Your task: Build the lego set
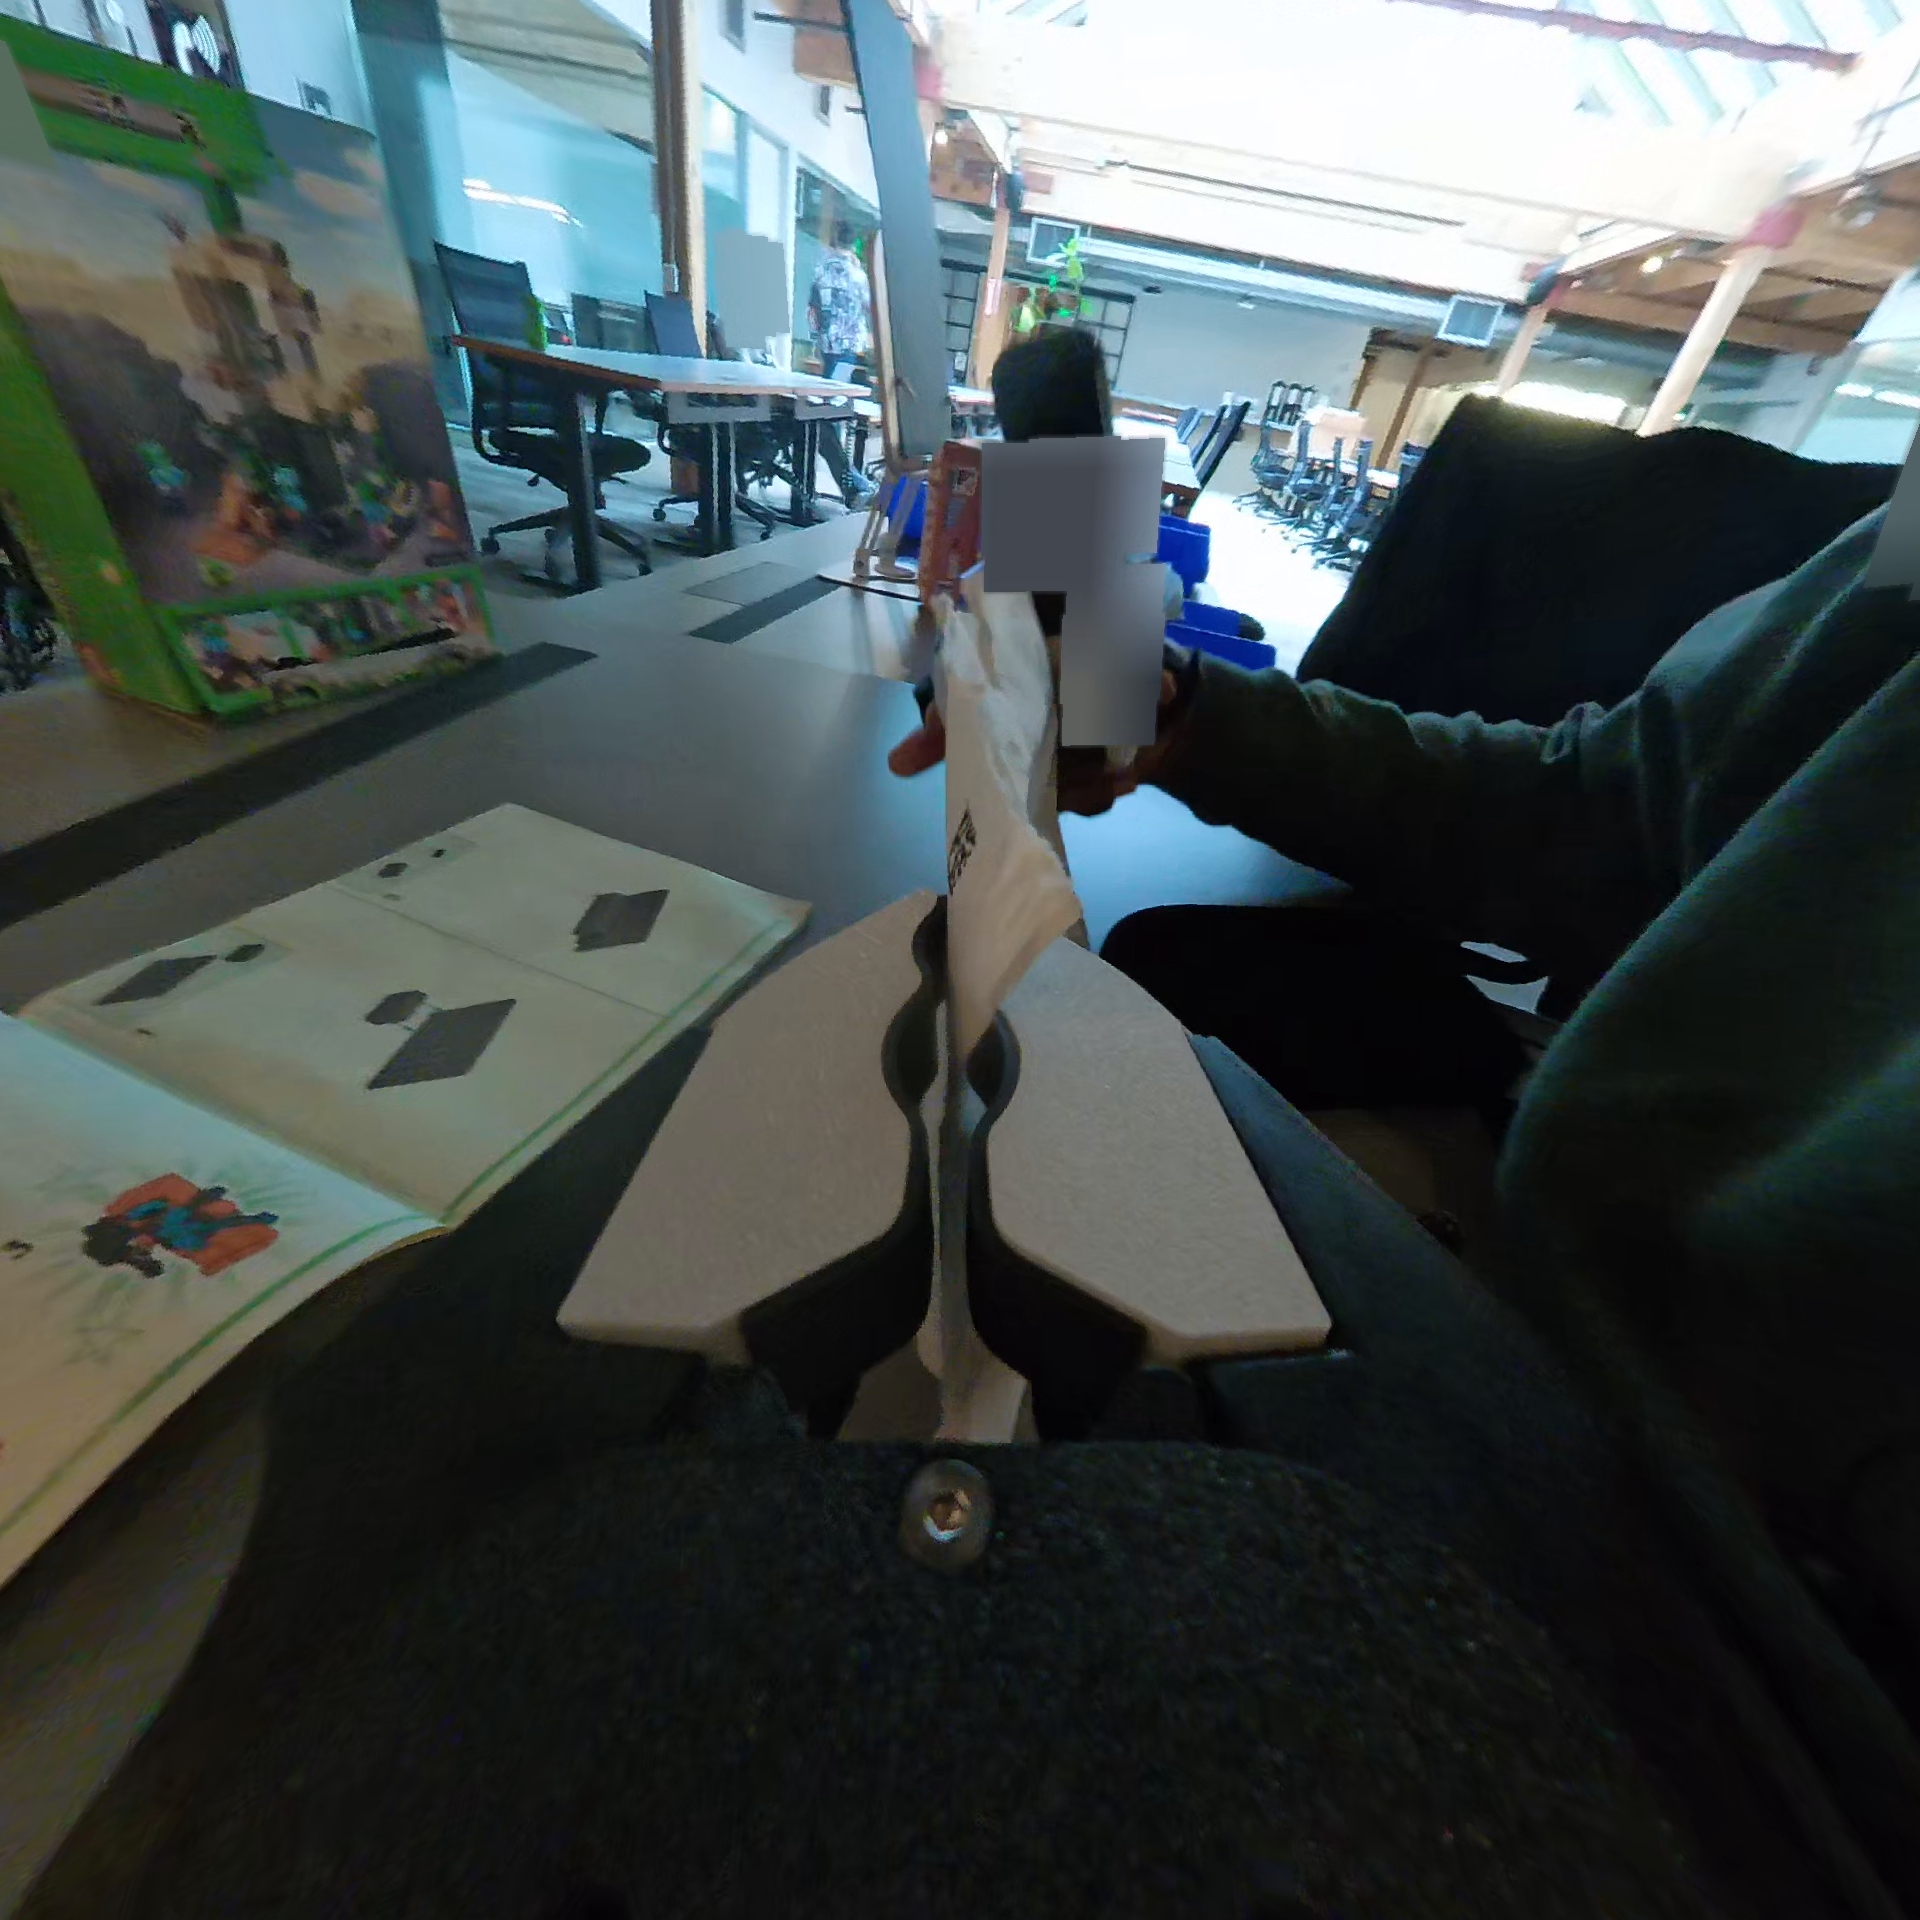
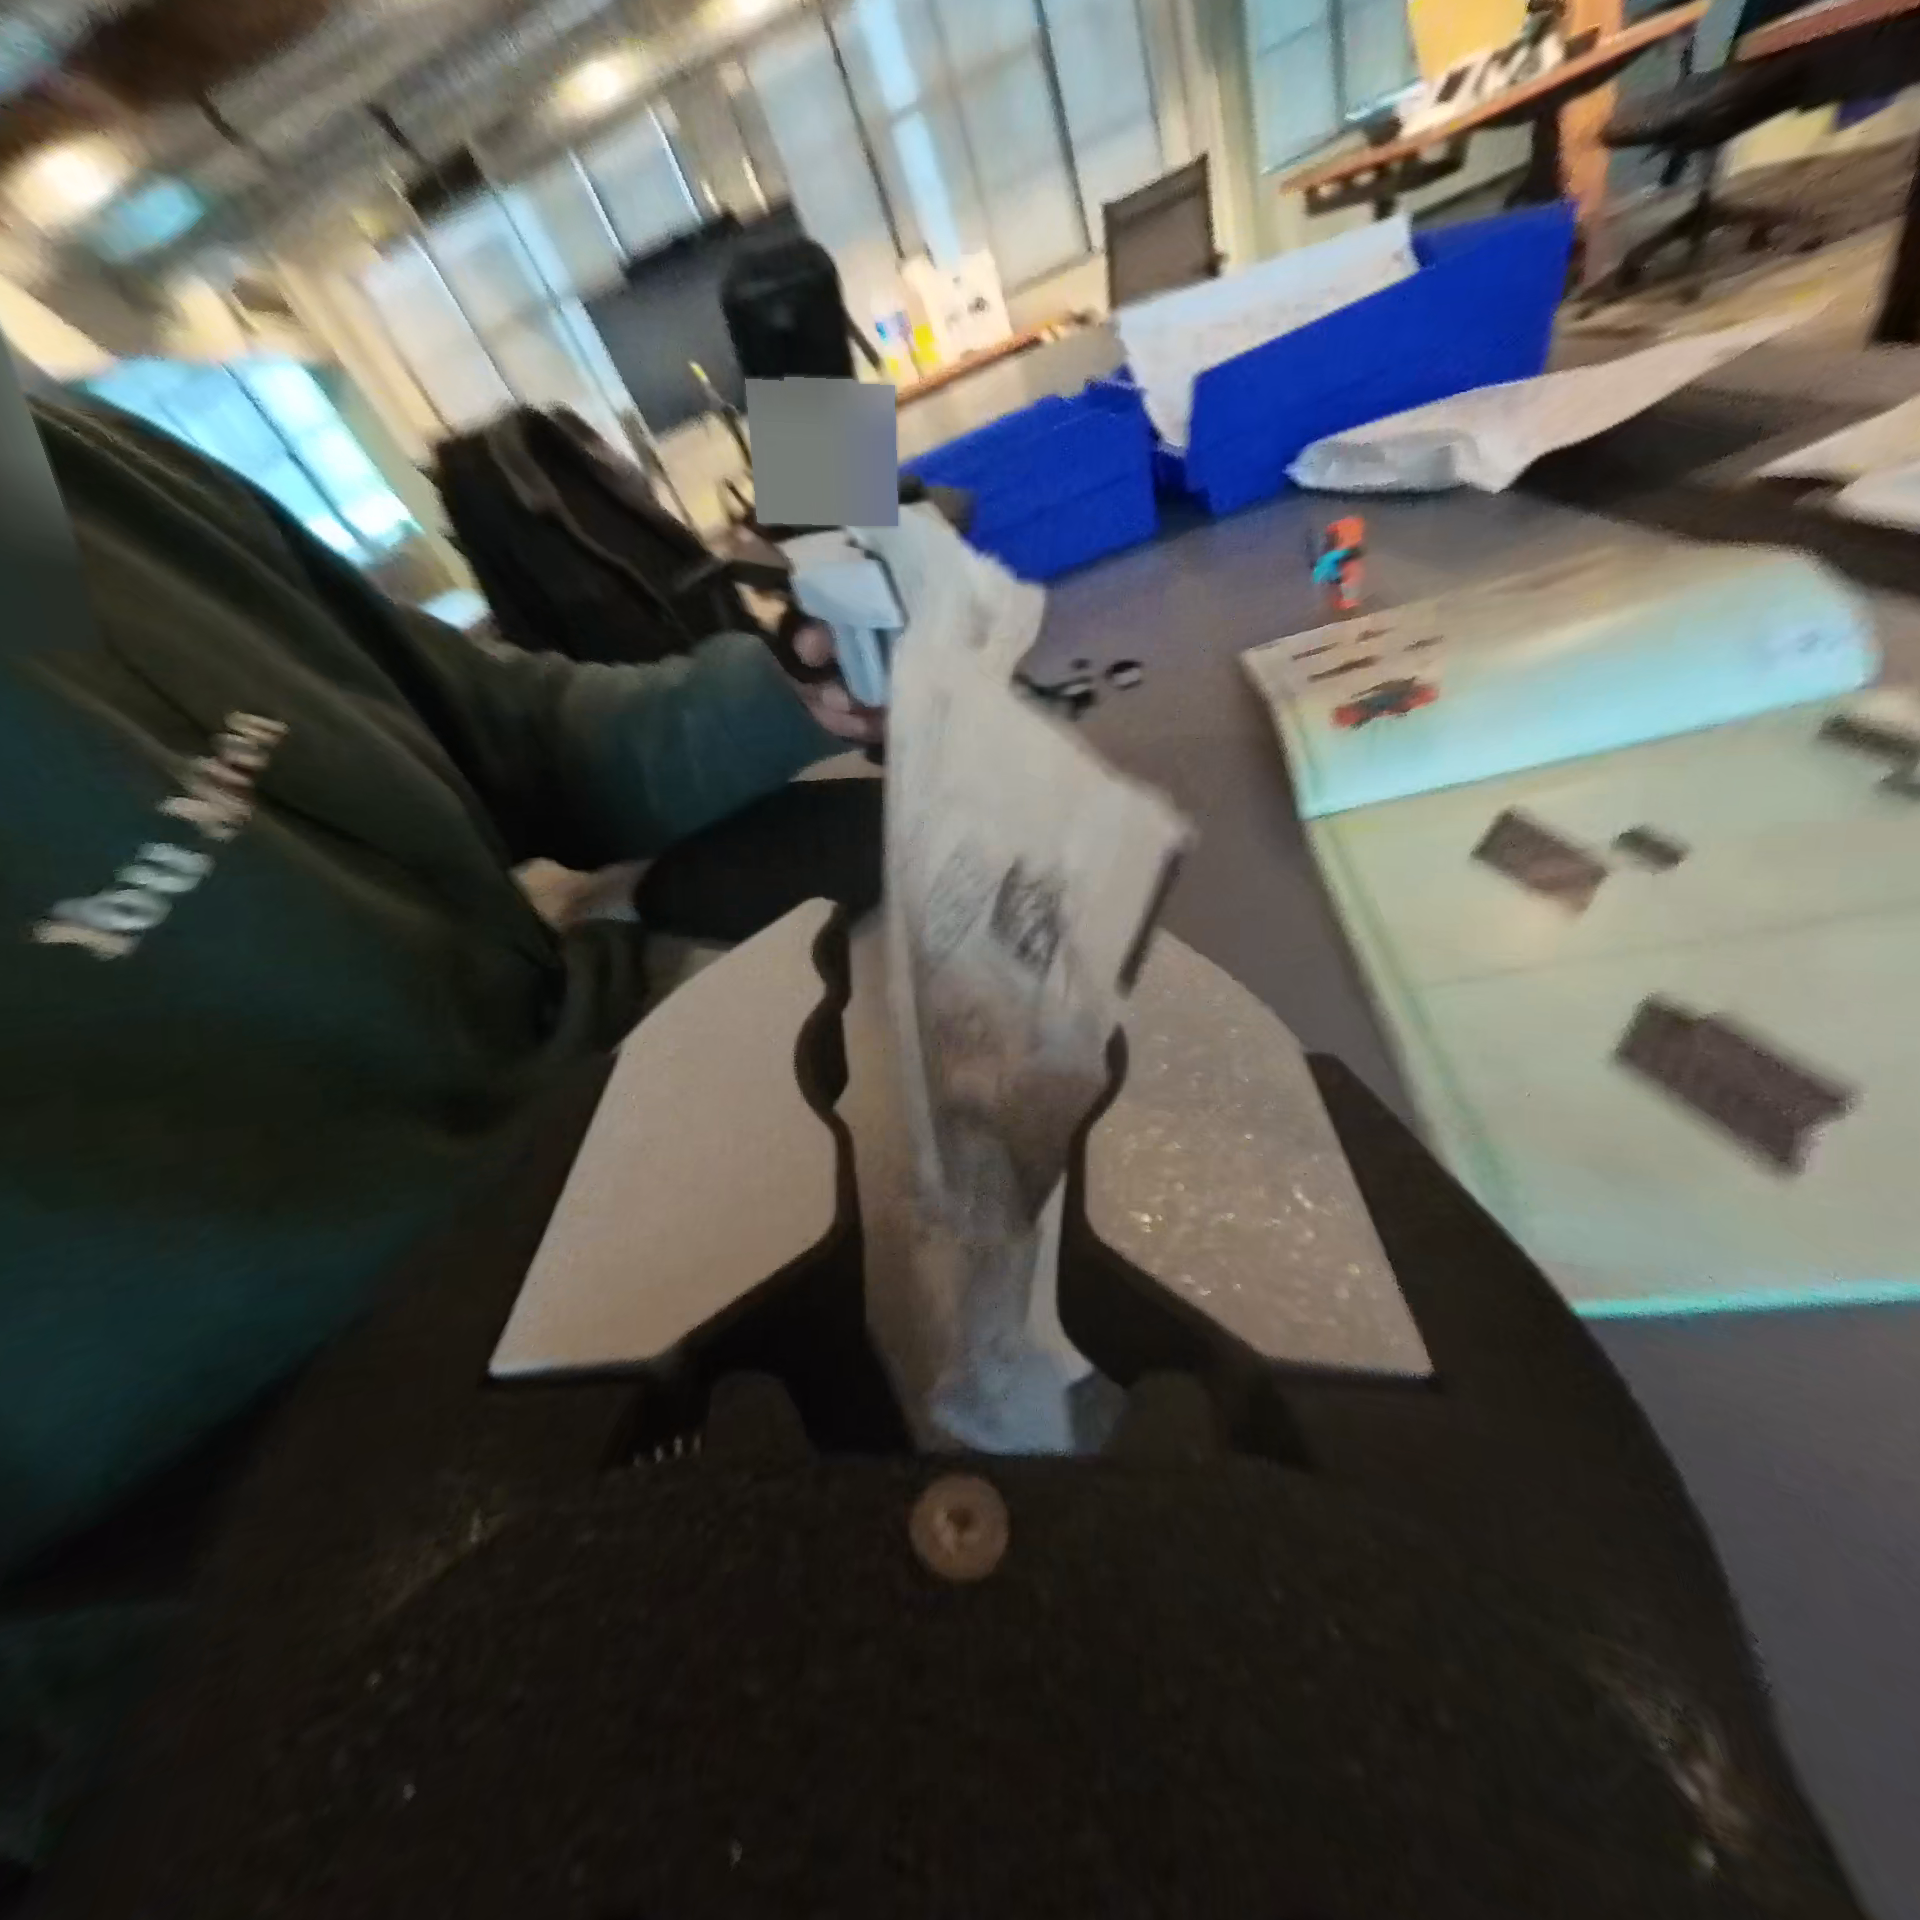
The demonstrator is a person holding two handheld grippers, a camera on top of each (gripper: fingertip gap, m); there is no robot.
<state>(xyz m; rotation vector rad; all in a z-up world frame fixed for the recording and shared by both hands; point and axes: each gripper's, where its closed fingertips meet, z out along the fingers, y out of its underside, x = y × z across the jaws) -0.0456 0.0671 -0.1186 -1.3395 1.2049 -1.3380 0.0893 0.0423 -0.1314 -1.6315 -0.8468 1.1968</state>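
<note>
**Gripping 1 white bag from 2 ends**

Both grippers hold 1 white paper bag (image 1: 1003,831) above the table (image 1: 665,727). Left gripper (image 1: 951,940) jaws are pinched tight on it; right gripper (image 2: 977,940) jaws stand narrower, bag between them. 1 open instruction booklet (image 1: 343,1018) and 1 green box (image 1: 239,416) sit beside.

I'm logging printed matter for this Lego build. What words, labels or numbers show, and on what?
I don't quote writing; these bear it:
Crumpled white bag: dark print, partly folded.
Green cardboard Lego box: blurred.
Open white instruction booklet: pictures only, no legible text.
Dark green sweatshirt: white lettering, blurred.
</note>
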